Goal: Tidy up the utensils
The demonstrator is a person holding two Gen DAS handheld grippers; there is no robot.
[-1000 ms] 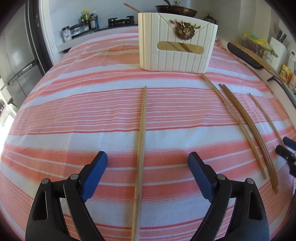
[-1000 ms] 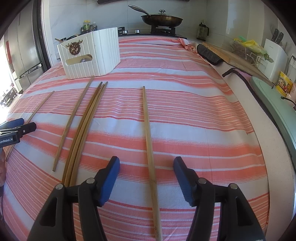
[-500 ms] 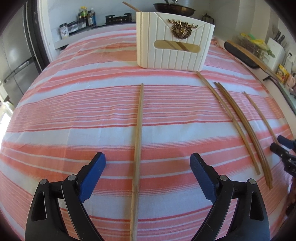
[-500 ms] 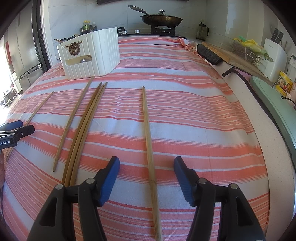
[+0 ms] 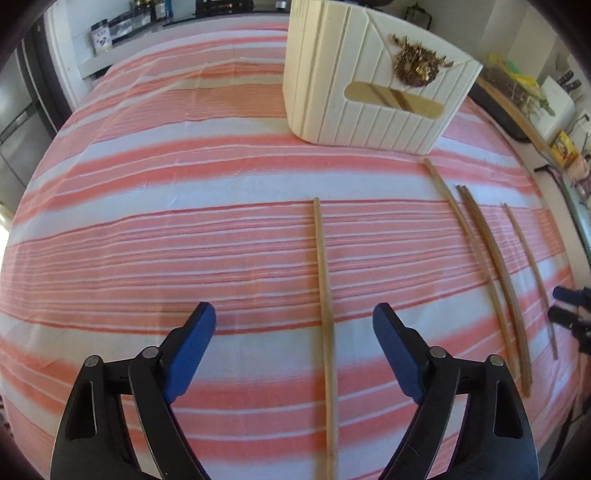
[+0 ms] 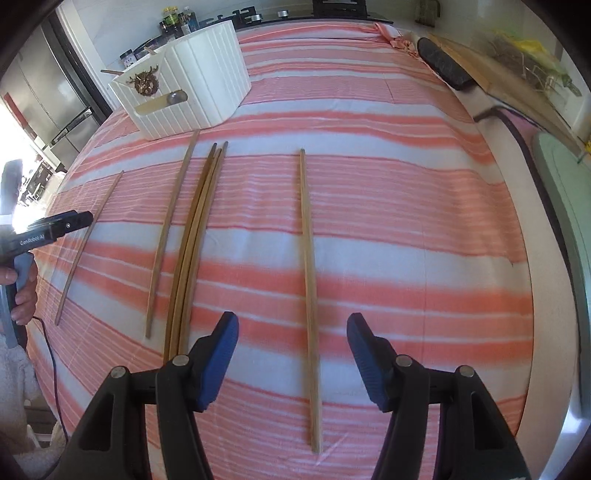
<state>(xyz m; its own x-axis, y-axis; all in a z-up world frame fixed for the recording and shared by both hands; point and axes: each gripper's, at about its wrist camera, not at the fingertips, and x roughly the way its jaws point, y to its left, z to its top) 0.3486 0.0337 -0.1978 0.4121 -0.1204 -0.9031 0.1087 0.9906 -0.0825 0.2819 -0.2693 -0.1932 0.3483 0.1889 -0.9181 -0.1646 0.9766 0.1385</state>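
A white ribbed utensil holder (image 5: pixel 332 92) with a gold crest stands on the striped cloth; it is at the far left (image 6: pixel 207 85) in the right wrist view. Several wooden chopsticks lie lengthwise on the cloth. One chopstick (image 5: pixel 325 295) runs between the fingers of my left gripper (image 5: pixel 293 317), nearer the right finger. The jaws are closing and no pad touches it. Another chopstick (image 6: pixel 308 258) lies between the fingers of my right gripper (image 6: pixel 292 325), which is open and clear of it. A bundle of chopsticks (image 6: pixel 199 229) and a single one (image 6: pixel 170 229) lie to its left.
The pink-and-white striped cloth (image 5: pixel 147 221) covers the whole tabletop. A person's hand (image 6: pixel 22 291) holds the left gripper's handle at the left edge. A dark pad (image 6: pixel 443 66) and a wooden board (image 6: pixel 491 70) sit at the right; jars (image 6: pixel 177 18) stand behind.
Both cameras have tipped down and moved toward the holder, which now looks larger. In the left wrist view the chopstick has shifted right of centre. The left jaws have narrowed slightly.
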